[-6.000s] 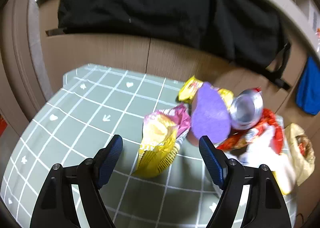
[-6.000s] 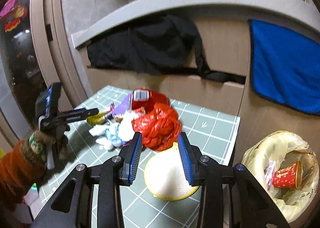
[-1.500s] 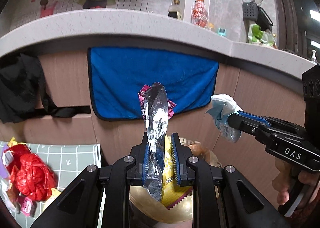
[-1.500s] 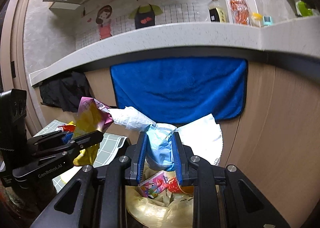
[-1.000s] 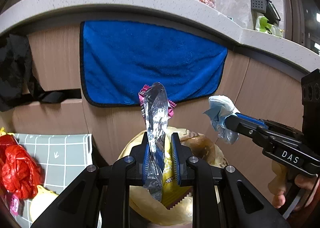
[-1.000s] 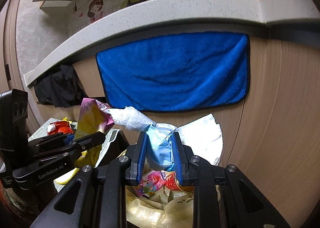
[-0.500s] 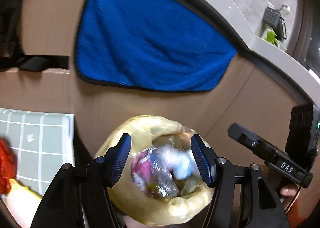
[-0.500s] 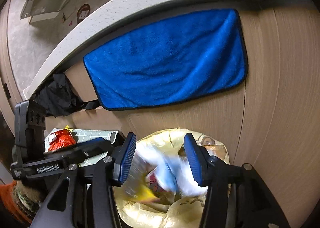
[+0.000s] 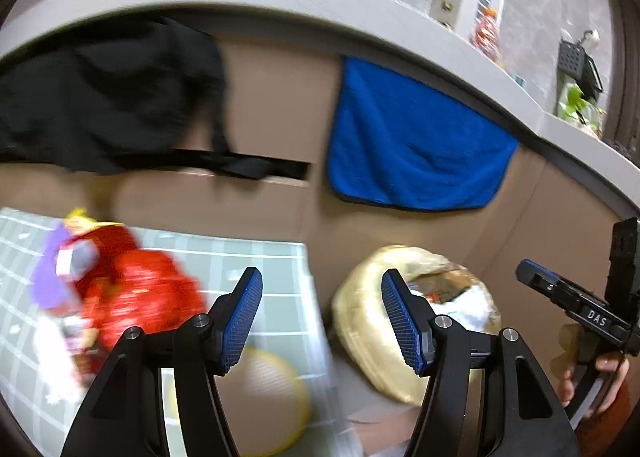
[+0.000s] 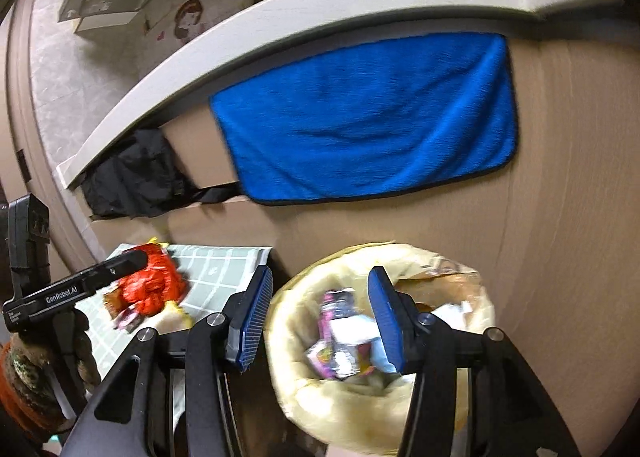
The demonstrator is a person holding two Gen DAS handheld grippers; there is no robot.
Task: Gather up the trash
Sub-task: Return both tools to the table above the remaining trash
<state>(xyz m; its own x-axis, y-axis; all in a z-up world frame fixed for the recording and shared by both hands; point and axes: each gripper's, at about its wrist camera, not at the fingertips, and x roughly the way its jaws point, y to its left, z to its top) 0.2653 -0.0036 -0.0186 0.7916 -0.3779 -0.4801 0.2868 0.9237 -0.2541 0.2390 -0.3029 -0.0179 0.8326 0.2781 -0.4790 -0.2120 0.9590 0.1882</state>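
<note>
Left gripper (image 9: 322,317) and right gripper (image 10: 320,321): jaws have just been opening, now wide, nothing between them. One yellow trash bag (image 10: 320,409) on the floor now holds the released wrapper and tissue. Beyond, several items remain on the green mat (image 9: 240,253): one red bag (image 9: 140,293), one yellow-rimmed bowl (image 9: 276,409). One blue towel (image 10: 368,117).

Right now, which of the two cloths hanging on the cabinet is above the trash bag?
The blue cloth; it hangs above the trash bag. The black cloth hangs further left, by the mat.
</note>
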